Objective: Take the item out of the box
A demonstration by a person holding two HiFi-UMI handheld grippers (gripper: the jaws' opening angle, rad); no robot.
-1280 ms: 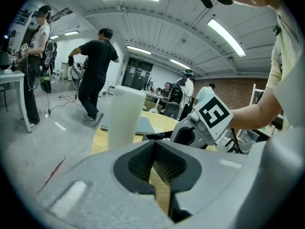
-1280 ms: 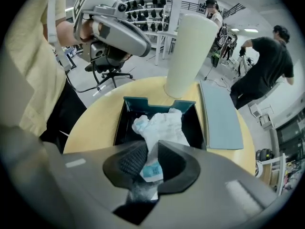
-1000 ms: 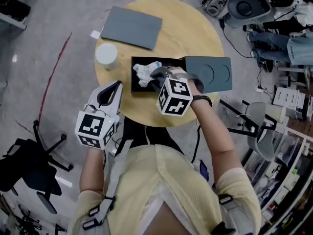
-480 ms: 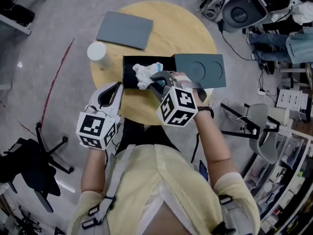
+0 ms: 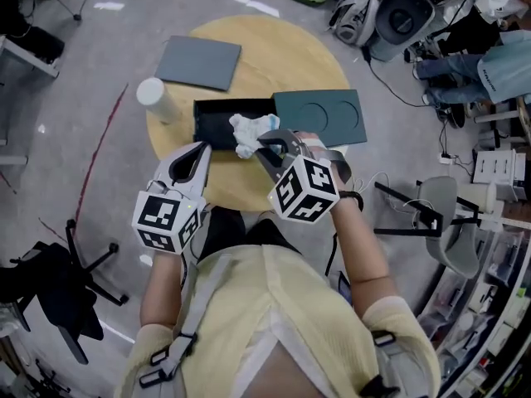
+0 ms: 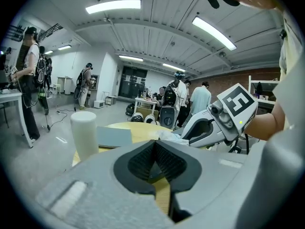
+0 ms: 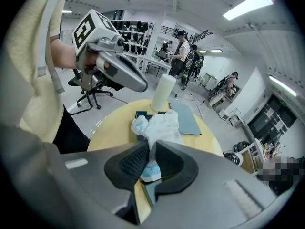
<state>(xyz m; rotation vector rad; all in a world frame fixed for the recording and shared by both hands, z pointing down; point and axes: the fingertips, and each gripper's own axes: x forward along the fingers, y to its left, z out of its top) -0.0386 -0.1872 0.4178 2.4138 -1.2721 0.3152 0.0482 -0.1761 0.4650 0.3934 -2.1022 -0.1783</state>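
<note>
While your right forearm reaches up the frame from the lower right, the right gripper point(image 5: 267, 145) tilts downward at frame centre, its jaws clamped on the crumpled white packet point(image 5: 249, 128). The packet hangs over the right end of the open dark box point(image 5: 214, 123), just beside the lid point(image 5: 319, 116), on the round wooden table point(image 5: 282, 56). Your left gripper point(image 5: 201, 148) sits left of centre at the table's near edge, jaws together, nothing between them.

Left claw point(image 6: 153, 148) pressed together, empty, white cylinder point(image 6: 84, 135) left, right claw point(image 6: 183, 132) beyond
</note>
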